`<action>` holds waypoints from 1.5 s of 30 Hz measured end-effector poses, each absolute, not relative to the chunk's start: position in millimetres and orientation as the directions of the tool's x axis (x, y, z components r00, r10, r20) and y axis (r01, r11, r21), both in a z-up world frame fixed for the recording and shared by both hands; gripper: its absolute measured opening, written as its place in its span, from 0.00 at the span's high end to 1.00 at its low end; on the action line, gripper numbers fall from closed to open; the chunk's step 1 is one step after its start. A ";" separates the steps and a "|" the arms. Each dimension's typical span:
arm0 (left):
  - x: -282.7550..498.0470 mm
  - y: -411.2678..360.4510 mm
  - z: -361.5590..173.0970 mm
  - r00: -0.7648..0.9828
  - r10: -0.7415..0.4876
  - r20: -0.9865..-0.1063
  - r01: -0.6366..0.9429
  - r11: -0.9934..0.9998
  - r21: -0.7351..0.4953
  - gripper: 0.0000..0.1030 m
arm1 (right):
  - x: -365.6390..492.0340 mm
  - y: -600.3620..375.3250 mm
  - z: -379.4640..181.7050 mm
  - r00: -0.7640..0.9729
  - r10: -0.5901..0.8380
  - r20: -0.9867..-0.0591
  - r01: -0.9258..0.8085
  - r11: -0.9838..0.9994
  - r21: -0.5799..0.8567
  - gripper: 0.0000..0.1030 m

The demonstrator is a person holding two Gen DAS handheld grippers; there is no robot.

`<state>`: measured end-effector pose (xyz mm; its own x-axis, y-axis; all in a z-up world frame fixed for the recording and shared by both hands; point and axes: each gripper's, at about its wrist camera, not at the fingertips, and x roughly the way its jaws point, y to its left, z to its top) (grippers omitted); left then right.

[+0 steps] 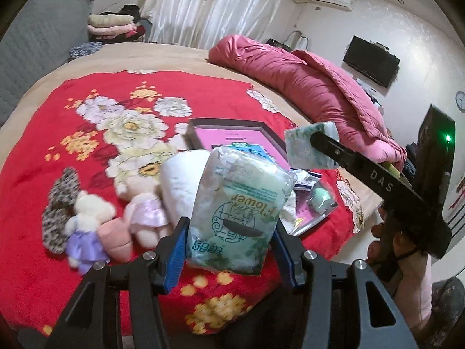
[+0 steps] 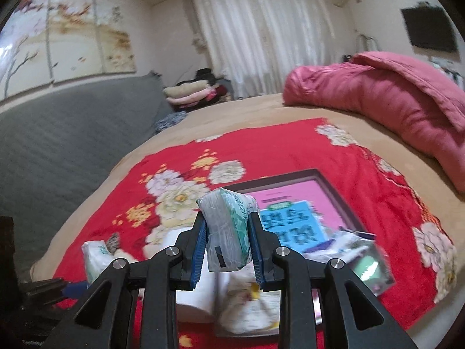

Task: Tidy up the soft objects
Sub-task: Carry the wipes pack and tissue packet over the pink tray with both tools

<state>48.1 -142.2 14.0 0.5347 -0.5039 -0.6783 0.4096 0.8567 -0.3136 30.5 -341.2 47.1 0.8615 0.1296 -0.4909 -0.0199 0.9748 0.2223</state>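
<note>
The right gripper [image 2: 226, 244] is clamped on a small tissue pack [image 2: 228, 229], long axis upright, with the dark-framed box [image 2: 334, 186] just beyond, centre-right of frame.

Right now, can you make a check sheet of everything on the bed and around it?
Surface: red flowered blanket over a tan bed.
Job's things: large tissue pack, small tissue pack, plush dolls, white roll.
Clutter: open box with a pink lining, holding a blue pack; packets beside it.
Grippers: left gripper shut on the large tissue pack; right gripper shut on the small tissue pack.
Cables: nothing seen.
Surroundings: pink quilt, white curtain, folded clothes, wall television.
</note>
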 end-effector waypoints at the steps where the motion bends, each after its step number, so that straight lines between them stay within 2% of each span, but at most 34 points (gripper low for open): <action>1: 50.2 -149.2 14.8 0.529 -0.509 -0.679 0.419 0.853 -0.312 0.48 | 29.1 -348.9 46.0 0.864 0.118 -0.490 -0.002 0.973 0.231 0.72; 8: 64.2 -203.0 14.5 0.482 -0.525 -0.701 0.481 0.828 -0.289 0.48 | 15.7 -393.1 35.9 0.861 0.043 -0.507 0.109 0.958 0.265 0.72; 12: 75.2 -239.6 4.5 0.455 -0.495 -0.740 0.508 0.827 -0.241 0.48 | 10.7 -405.2 33.7 0.860 0.025 -0.510 0.141 0.948 0.285 0.72; 18: 96.5 -267.9 -14.9 0.390 -0.474 -0.789 0.501 0.829 -0.250 0.48 | 4.5 -415.7 33.7 0.863 0.012 -0.505 0.164 0.939 0.303 0.72; 25: 114.7 -280.8 -38.1 0.330 -0.436 -0.837 0.495 0.835 -0.240 0.48 | 1.4 -429.0 25.4 0.853 0.029 -0.521 0.181 0.920 0.348 0.72; 32: 119.5 -299.6 -48.3 0.351 -0.328 -0.877 0.529 0.842 -0.103 0.48 | 3.8 -437.5 11.9 0.825 0.056 -0.562 0.197 0.904 0.380 0.72; 36: 123.5 -304.7 -51.9 0.352 -0.301 -0.886 0.537 0.841 -0.072 0.48 | 7.0 -436.8 4.7 0.804 0.077 -0.589 0.199 0.900 0.389 0.72; 42: 126.5 -308.8 -54.4 0.349 -0.277 -0.895 0.545 0.837 -0.047 0.48 | 8.9 -435.1 -0.3 0.794 0.090 -0.601 0.195 0.899 0.392 0.72; 45: 127.2 -305.6 -51.4 0.339 -0.306 -0.890 0.538 0.839 -0.084 0.48 | 8.8 -434.1 -0.1 0.793 0.090 -0.602 0.194 0.900 0.390 0.72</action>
